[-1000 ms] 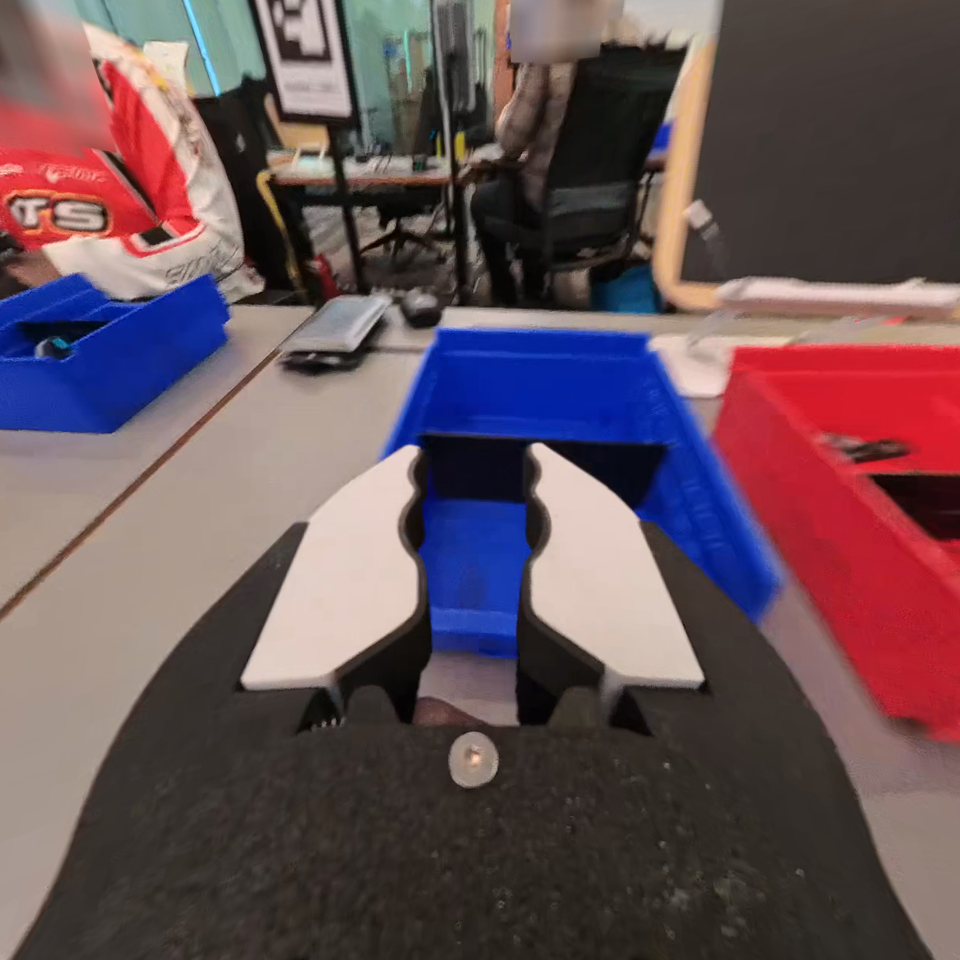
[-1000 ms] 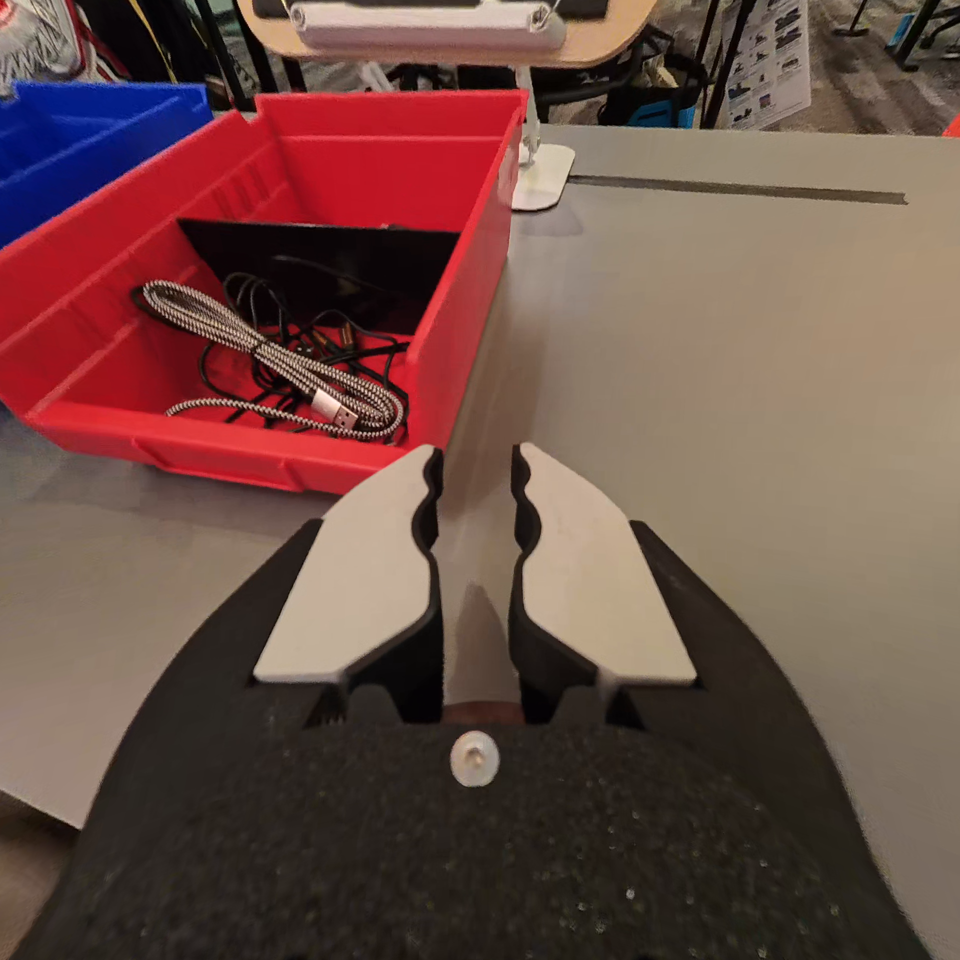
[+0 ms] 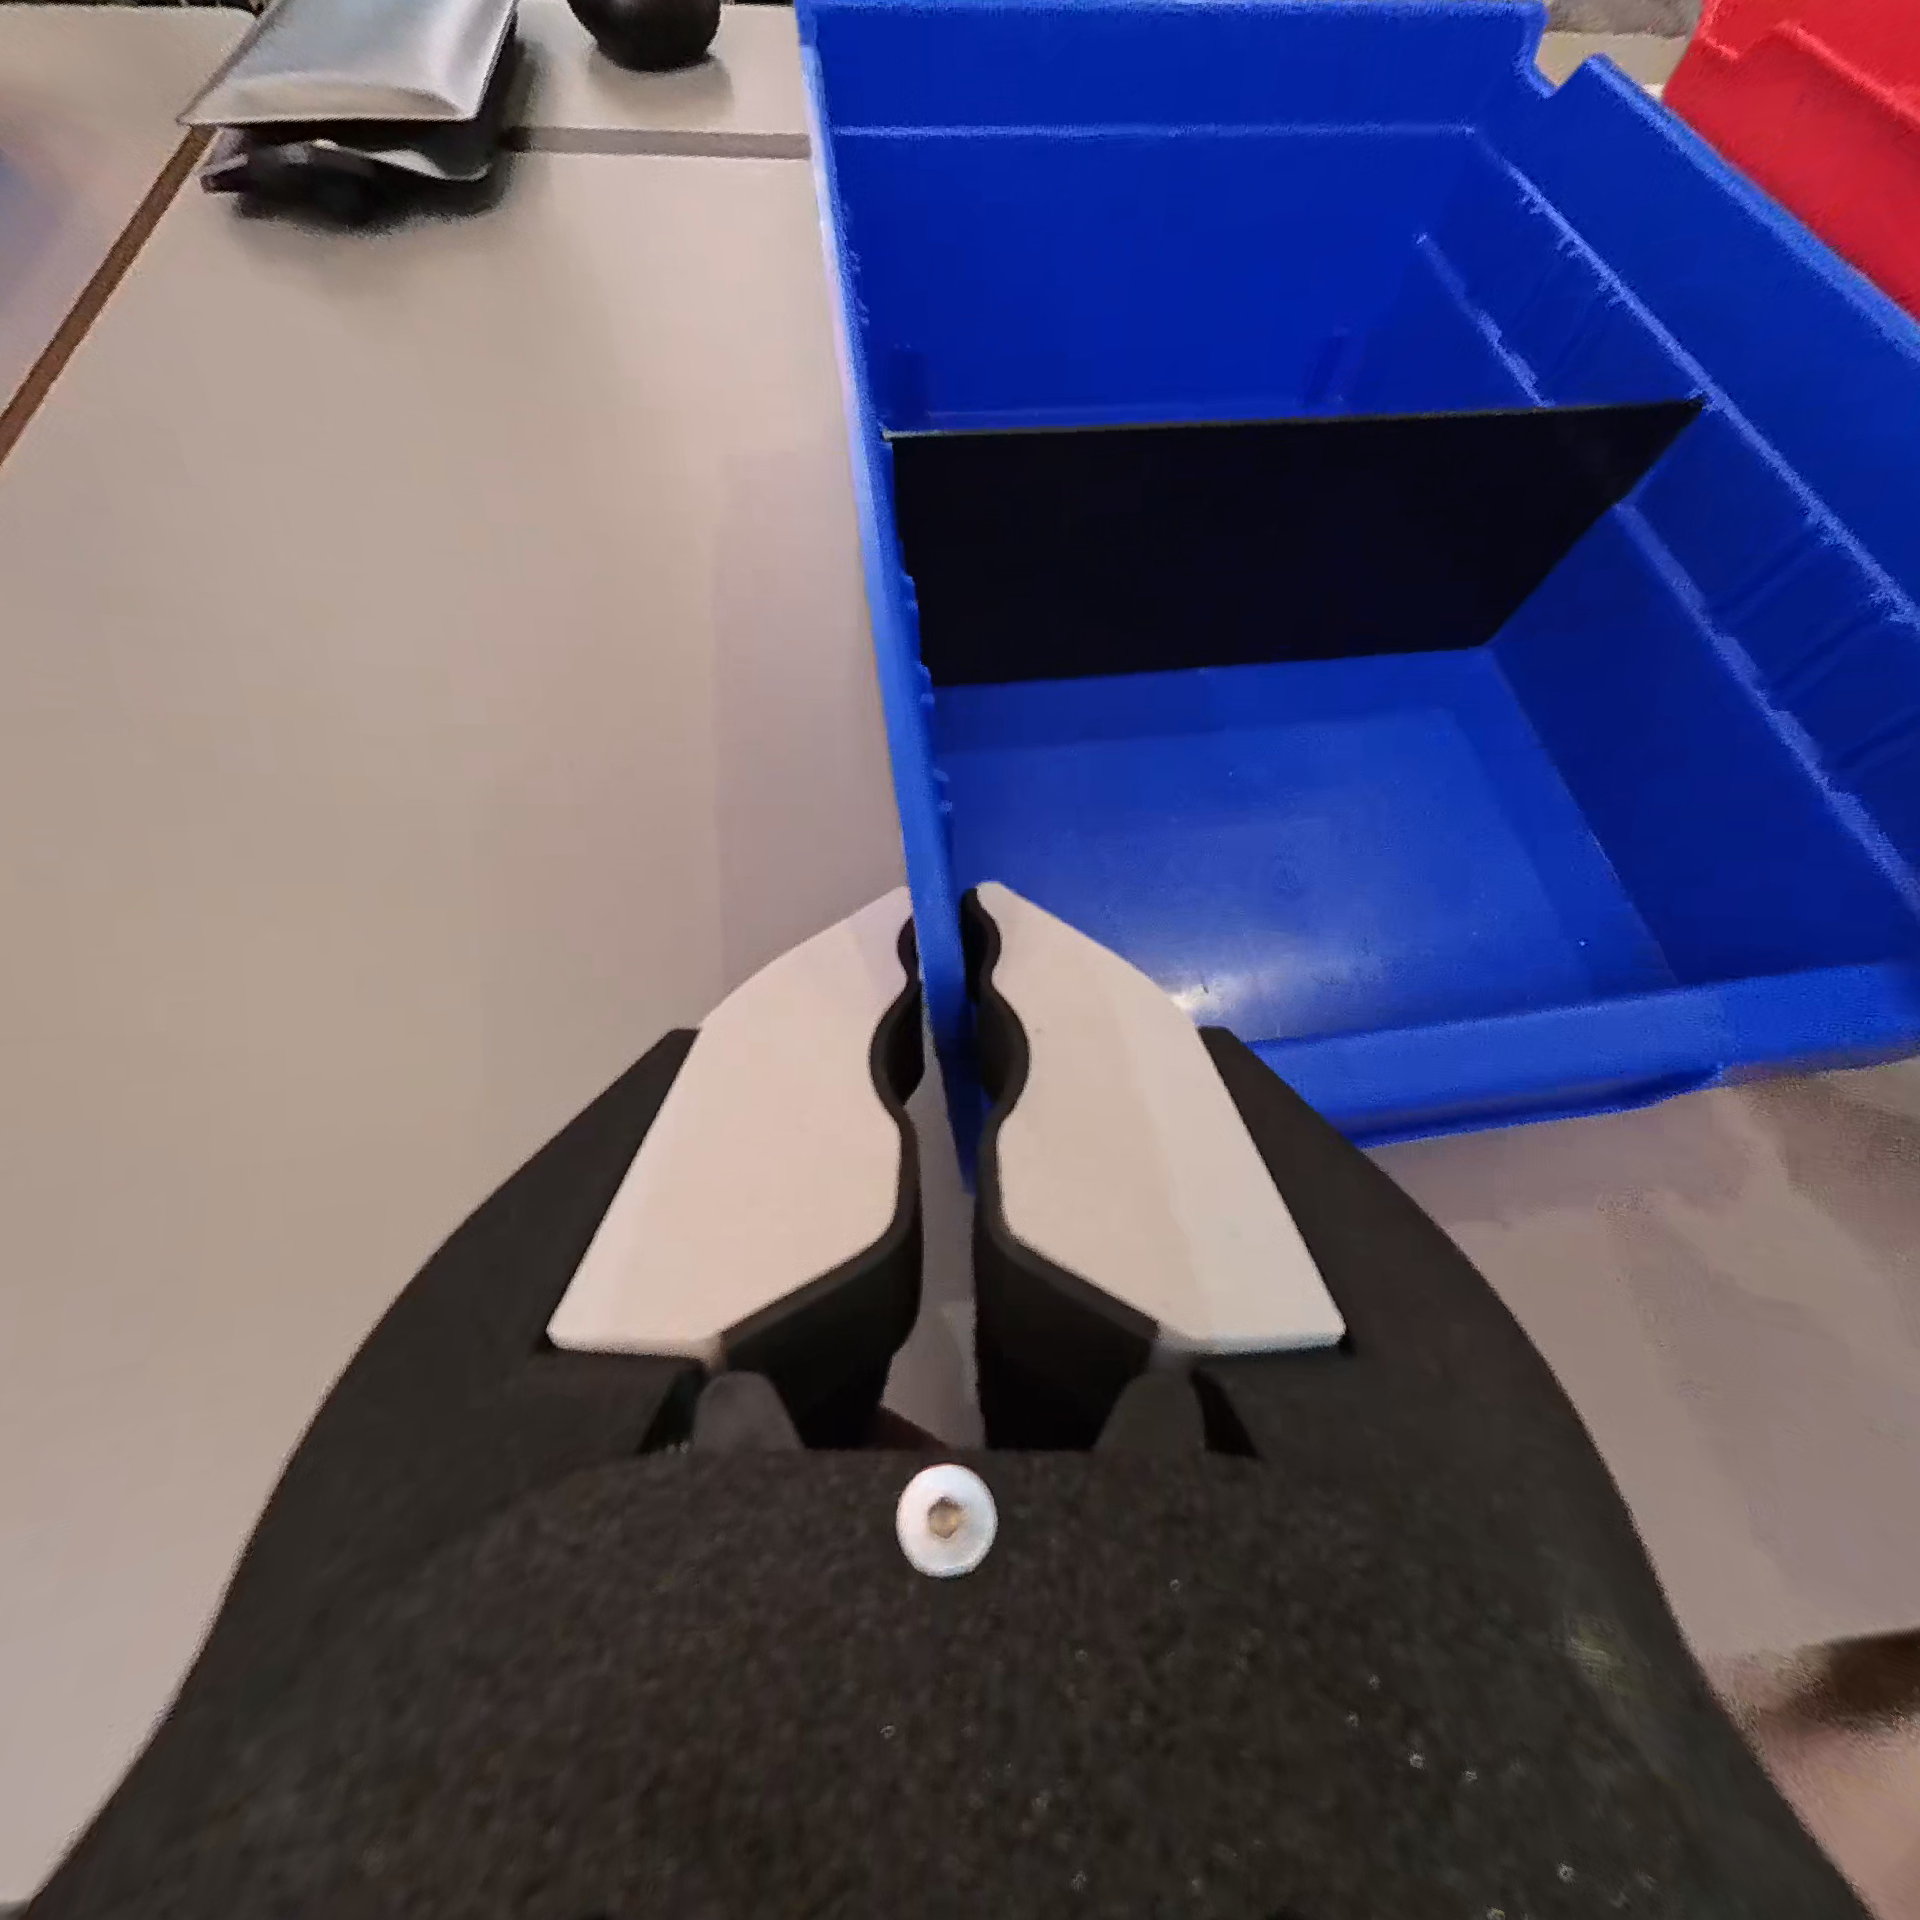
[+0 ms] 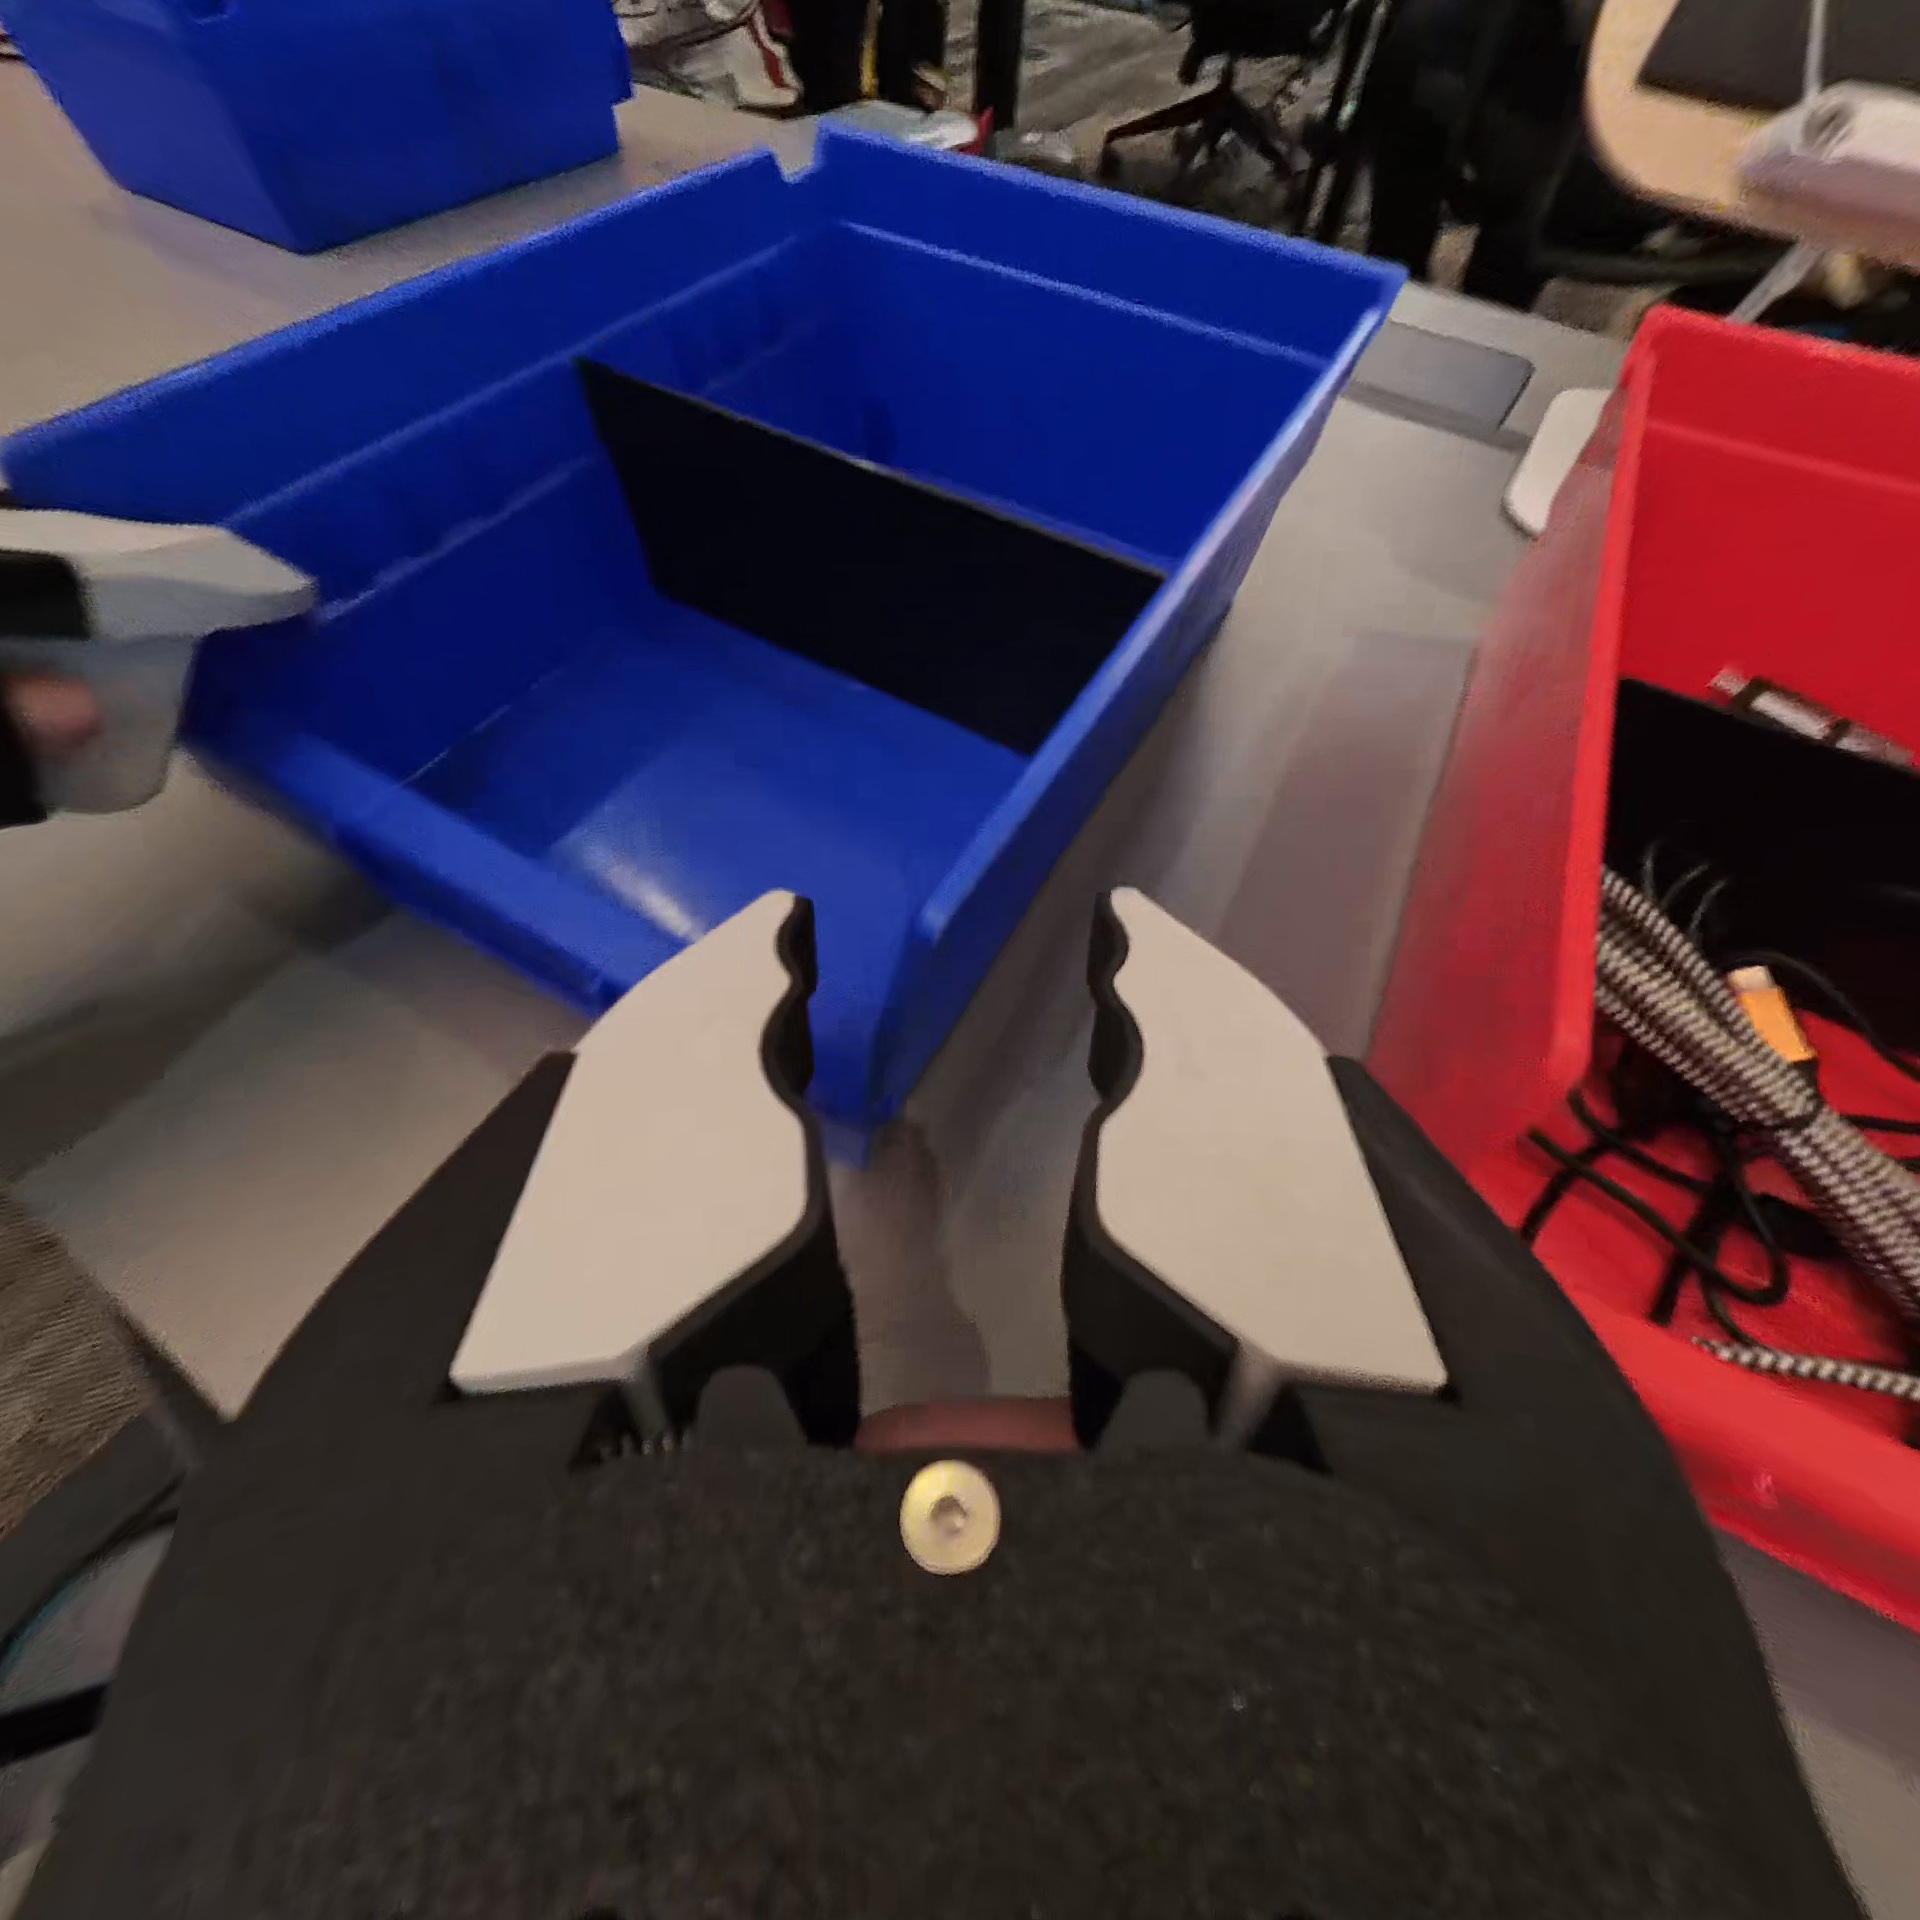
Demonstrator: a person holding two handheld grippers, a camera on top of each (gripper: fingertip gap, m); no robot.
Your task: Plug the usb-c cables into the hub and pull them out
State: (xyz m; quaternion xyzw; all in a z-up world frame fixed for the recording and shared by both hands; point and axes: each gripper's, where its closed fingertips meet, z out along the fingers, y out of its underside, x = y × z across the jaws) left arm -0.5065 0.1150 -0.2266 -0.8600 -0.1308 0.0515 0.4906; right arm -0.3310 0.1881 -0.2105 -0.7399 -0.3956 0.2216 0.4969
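Note:
A blue bin (image 3: 1143, 156) with a black divider (image 3: 1247, 540) stands empty on the grey table. My left gripper (image 3: 940, 914) straddles the bin's left wall near the front corner, its jaws closed onto that wall. It also shows at the left edge of the right wrist view (image 4: 156, 603). My right gripper (image 4: 951, 925) is open, with the front right corner of the blue bin (image 4: 1039, 291) between its fingers. A red bin (image 4: 1507, 831) to the right holds a braided cable (image 4: 1704, 1049), thin black cables and an orange plug (image 4: 1771, 1023). A small dark object (image 4: 1787, 717) lies behind its divider.
A second blue bin (image 4: 332, 114) sits at the back left. A flat dark pouch (image 3: 353, 94) and a mouse (image 3: 649, 26) lie on the table beyond. A white stand base (image 4: 1558, 457) is behind the red bin (image 3: 1818, 135). Chairs and legs fill the background. Across from one pair of fingers to the other is roughly 20 cm.
My left gripper has dropped down and left onto the blue bin's left wall and narrowed. My right gripper has swung from the red bin over to the blue bin and opened wider.

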